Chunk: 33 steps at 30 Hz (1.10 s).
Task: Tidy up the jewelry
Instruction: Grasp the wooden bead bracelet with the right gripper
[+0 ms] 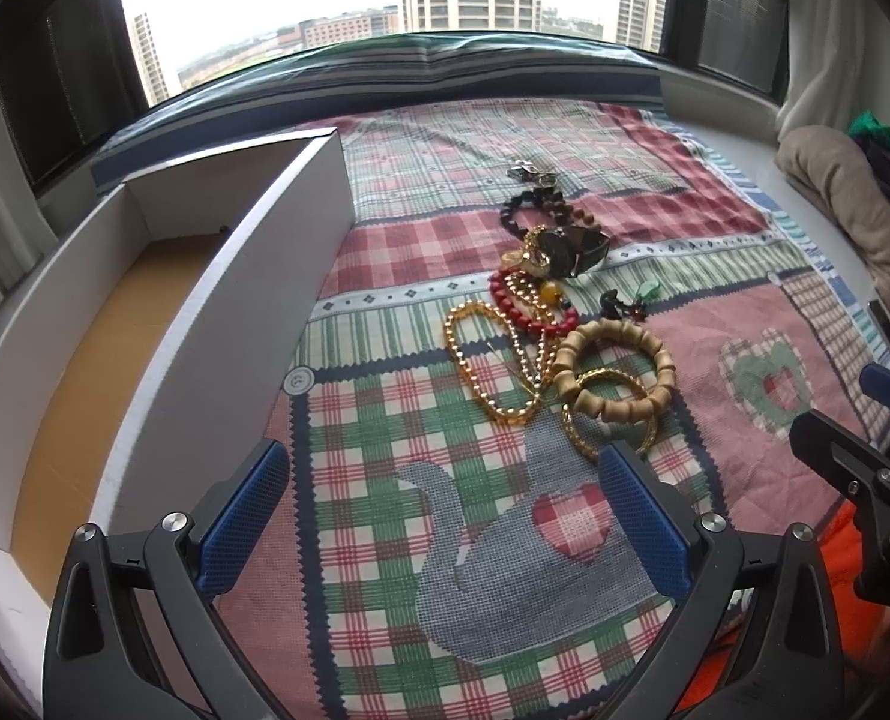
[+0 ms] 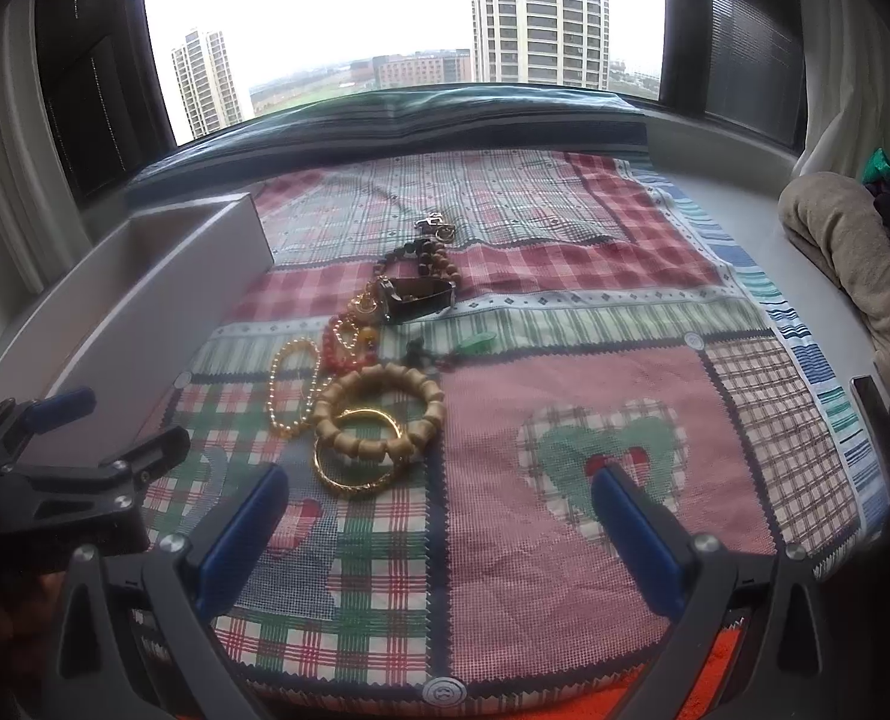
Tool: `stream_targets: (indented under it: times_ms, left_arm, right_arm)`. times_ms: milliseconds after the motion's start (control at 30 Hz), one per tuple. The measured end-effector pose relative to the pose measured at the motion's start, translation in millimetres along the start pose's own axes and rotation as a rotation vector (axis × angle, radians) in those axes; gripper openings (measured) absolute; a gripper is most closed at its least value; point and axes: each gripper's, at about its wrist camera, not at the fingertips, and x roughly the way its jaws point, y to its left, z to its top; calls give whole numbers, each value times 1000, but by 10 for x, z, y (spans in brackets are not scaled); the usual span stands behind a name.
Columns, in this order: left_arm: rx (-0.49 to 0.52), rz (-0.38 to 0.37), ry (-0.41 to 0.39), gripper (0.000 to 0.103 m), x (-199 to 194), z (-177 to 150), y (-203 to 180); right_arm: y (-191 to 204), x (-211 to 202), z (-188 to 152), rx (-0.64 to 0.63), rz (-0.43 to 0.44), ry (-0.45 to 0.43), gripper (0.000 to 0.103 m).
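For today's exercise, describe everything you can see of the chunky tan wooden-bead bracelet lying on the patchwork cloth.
The wooden-bead bracelet is a closed ring of stubby, barrel-shaped beads, pale tan and matte like unfinished wood, apparently strung together. It lies flat on the patchwork cloth, at the near end of the jewelry pile. It overlaps a gold bangle, which passes under its near side, and a gold bead chain lies against its left side. A red bead strand sits just beyond it. Neither hand-held gripper touches it.

A gold bangle (image 1: 607, 414) lies partly hidden under the tan wooden-bead bracelet (image 1: 616, 369); behind that bracelet, a small dark trinket (image 1: 616, 305) is too small to identify.
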Motion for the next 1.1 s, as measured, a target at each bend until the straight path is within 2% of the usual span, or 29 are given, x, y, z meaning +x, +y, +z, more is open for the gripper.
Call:
stream_targets:
  times_ms: [300, 467, 533, 600, 667, 800, 933, 1033, 1067, 1100]
  left_arm:
    - [-43, 16, -25, 102, -18, 48, 122]
    - [-71, 22, -1, 102, 59, 30, 201]
    - [-85, 17, 19, 102, 107, 7, 229]
    - [-91, 12, 42, 102, 144, -20, 239]
    - [-90, 11, 56, 102, 166, -40, 236]
    - [-80, 6, 62, 102, 173, -48, 203]
    - [-74, -15, 73, 102, 193, -31, 173]
    - [-71, -31, 87, 102, 211, -39, 160]
    - [-69, -35, 93, 102, 219, -46, 156]
    - [-68, -37, 101, 102, 236, -53, 151]
  right_arm:
    - [30, 171, 58, -38, 79, 23, 103]
    - [60, 284, 77, -75, 119, 36, 100]
    - [105, 406, 78, -109, 179, 54, 94]
    - [169, 588, 82, -157, 260, 89, 67]
    - [259, 784, 93, -211, 307, 138, 57]
    - [501, 1011, 137, -339, 360, 178, 46]
    - [631, 1274, 151, -427, 343, 245, 41]
    - [575, 1403, 170, -396, 386, 290, 30]
    - [540, 1391, 190, -372, 403, 290, 14]
    - [502, 1357, 206, -351, 414, 283, 15]
